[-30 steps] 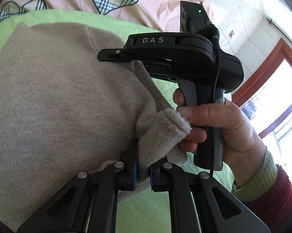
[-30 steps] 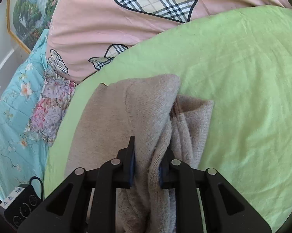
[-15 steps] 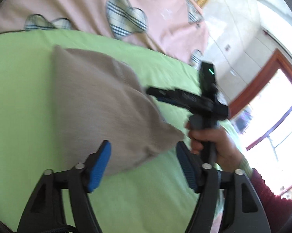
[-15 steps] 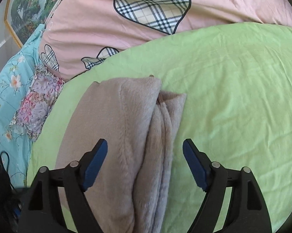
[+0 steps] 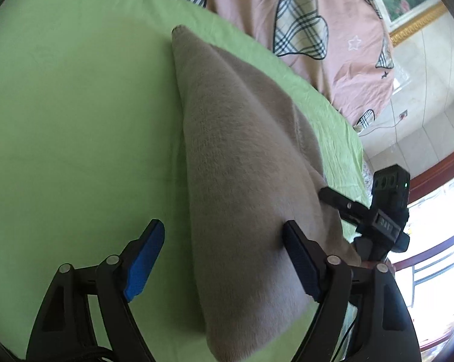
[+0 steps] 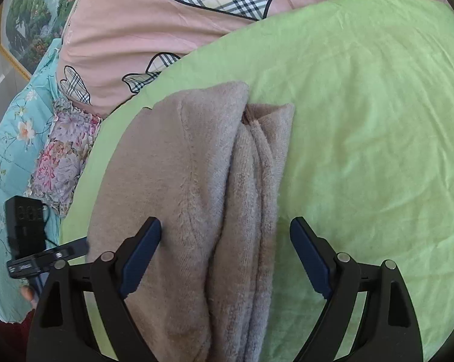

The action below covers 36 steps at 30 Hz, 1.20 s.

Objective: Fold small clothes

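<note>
Left gripper [image 5: 220, 259] and right gripper [image 6: 225, 255]: jaws of both had just been opening and stood spread wide, pads off the cloth, nothing pinched. The beige knit sweater [image 6: 196, 181] lay between each pair of jaws, folded into a long narrow bundle on the green sheet [image 6: 362, 120], well in from the sheet's far edge. In the left wrist view the left gripper straddled the sweater's long edge; the right gripper showed beyond the bundle.

Judged soft, light, limp and fuzzy: no slip risk, but layers would sag or splay if lifted from one point. Best hold looked to be both near corners, pinching all stacked layers together.

Beyond the sheet's far edge: pink quilt with plaid hearts [image 6: 172, 24]; past that, a floral teal bedspread [image 6: 18, 138] and a framed picture [image 6: 24, 24]. Nothing on the sheet stood in the way.
</note>
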Each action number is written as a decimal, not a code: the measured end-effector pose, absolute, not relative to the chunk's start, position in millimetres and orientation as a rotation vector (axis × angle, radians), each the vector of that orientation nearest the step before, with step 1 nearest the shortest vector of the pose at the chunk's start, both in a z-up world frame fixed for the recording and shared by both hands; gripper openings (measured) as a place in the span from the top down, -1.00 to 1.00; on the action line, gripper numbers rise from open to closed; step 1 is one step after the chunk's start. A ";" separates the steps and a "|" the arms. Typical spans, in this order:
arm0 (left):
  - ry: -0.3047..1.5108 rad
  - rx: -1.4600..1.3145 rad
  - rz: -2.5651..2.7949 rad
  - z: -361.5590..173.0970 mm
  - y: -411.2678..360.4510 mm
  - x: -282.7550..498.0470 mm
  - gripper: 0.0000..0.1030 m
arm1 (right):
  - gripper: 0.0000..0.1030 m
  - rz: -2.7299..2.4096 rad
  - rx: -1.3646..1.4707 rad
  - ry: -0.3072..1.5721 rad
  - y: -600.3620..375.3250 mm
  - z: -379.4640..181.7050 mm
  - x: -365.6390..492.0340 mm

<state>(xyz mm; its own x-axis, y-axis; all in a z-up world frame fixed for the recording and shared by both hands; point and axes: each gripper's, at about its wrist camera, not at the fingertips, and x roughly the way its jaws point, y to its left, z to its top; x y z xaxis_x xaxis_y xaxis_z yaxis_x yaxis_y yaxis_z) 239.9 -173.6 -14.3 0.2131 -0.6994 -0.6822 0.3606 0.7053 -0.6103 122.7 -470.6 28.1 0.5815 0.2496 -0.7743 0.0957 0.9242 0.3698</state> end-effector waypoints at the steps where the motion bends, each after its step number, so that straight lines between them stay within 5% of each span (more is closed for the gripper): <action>1: 1.148 -0.377 -0.754 -20.2 -175.8 247.3 -0.65 | -0.70 0.101 0.409 0.970 -470.2 23.4 126.4; 5: 1.167 -0.409 -0.784 -36.2 -191.9 264.3 -0.61 | -0.62 0.112 0.429 0.980 -468.8 15.6 130.9; 6: 1.161 -0.404 -0.795 -36.5 -193.8 263.9 -0.51 | -0.49 0.119 0.433 0.982 -467.9 15.1 131.2; 7: 1.156 -0.397 -0.805 -36.1 -198.0 264.0 -0.22 | -0.08 0.148 0.470 0.990 -467.7 12.1 131.9; 8: 1.160 -0.398 -0.841 -37.4 -203.5 264.6 -0.02 | 0.06 0.159 0.505 0.997 -468.7 8.6 132.7; 14: 1.101 -0.348 -0.850 -9.5 -195.2 244.8 0.25 | 0.32 0.147 0.502 0.945 -451.7 22.1 121.9; 24: 1.008 -0.242 -0.728 43.2 -53.3 167.6 0.25 | 0.33 0.411 0.538 0.894 -324.7 14.0 111.6; 30: 1.070 -0.242 -0.610 1.2 -4.5 147.2 0.08 | 0.32 0.435 0.525 0.978 -272.4 -25.5 118.5; 33: 1.059 -0.308 -0.574 -10.7 10.4 141.3 -0.28 | 0.09 0.378 0.500 1.016 -270.2 -31.5 115.2; 36: 1.049 -0.358 -0.568 -7.7 21.7 138.1 -0.37 | -0.31 0.268 0.431 1.019 -278.1 -12.3 109.9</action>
<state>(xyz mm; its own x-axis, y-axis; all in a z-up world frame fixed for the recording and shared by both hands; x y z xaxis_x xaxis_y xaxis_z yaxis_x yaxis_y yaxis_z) 138.1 21.7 -7.7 0.3758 -0.5970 -0.7088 0.2674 0.8021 -0.5339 109.9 -278.1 -12.3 0.5026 0.4104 -0.7609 -0.0169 0.8846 0.4660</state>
